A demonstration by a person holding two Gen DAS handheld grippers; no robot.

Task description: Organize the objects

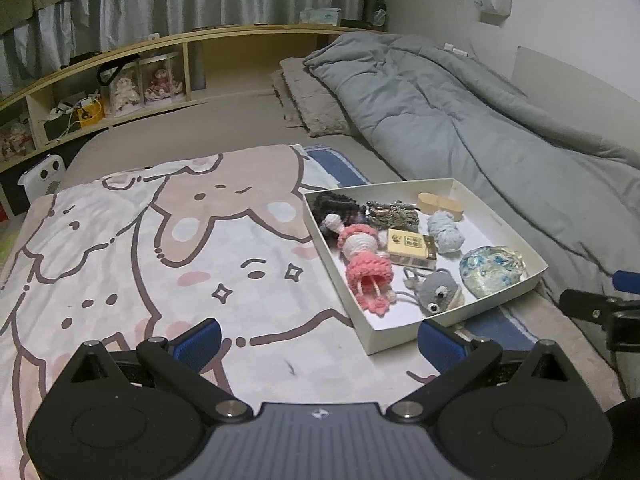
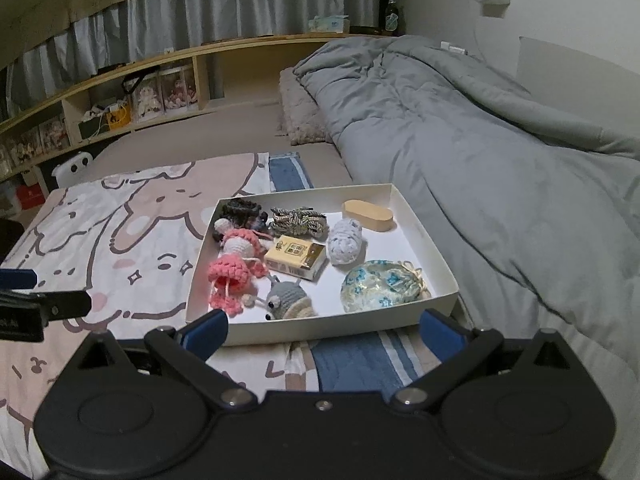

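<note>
A white box lies on the bed and holds several small things: a pink crochet doll, a yellow card pack, a grey crochet mouse, a pale blue yarn piece, a floral pouch, a beige block, a rope bundle. My left gripper is open and empty, left of the box's near corner. My right gripper is open and empty before the box's near wall.
A cartoon-print blanket covers the bed left of the box. A grey duvet lies at the right. A wooden shelf with figurines runs along the back.
</note>
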